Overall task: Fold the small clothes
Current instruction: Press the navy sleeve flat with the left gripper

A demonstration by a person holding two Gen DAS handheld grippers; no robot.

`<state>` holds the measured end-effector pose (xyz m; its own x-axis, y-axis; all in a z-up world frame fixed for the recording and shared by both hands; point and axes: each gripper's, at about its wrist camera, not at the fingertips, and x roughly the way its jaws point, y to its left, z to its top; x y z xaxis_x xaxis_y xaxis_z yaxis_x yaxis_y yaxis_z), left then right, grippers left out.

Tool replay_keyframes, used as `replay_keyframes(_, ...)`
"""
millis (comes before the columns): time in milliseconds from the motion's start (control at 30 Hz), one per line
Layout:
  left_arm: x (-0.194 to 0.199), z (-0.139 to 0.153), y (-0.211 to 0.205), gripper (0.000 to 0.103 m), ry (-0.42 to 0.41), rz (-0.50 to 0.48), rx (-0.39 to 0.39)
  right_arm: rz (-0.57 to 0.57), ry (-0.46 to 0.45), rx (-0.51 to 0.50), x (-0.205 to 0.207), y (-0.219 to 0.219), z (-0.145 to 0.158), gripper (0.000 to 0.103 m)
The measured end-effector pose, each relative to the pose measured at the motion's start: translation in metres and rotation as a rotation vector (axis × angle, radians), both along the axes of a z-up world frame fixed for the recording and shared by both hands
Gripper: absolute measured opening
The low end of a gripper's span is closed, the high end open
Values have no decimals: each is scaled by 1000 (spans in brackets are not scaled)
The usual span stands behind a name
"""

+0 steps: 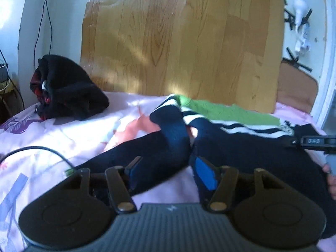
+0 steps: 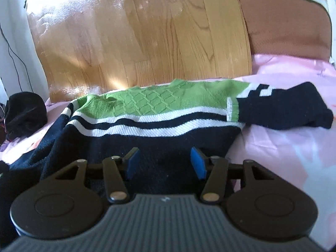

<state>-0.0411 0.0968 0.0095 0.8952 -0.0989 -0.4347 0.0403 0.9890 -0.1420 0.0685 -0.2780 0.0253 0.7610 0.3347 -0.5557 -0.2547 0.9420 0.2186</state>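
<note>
Right wrist view: right claw (image 2: 164, 163) gapes above sweater (image 2: 147, 124).

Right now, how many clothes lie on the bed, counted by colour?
Navy, green and white striped sweater: 1
Black bundle of clothing: 1
Total: 2

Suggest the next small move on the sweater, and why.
Probably bring the right gripper over to the sleeve lying spread on the pink sheet and pinch its cuff to fold it in. Both grippers look open and empty, and the left gripper's sleeve already lies across the navy sweater.
</note>
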Motion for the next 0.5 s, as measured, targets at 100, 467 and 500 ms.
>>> replay_keyframes(100, 2, -1, -3, 60, -2, 0, 10, -2, 3, 18, 0, -3, -1, 58)
replay_keyframes(467, -4, -5, -4, 62, -14, -37, 0, -11, -4, 29, -2, -5, -1, 60)
replay_keyframes(500, -4, -5, -5, 62, -17, -39, 6, -10, -4, 30, -2, -5, -1, 60)
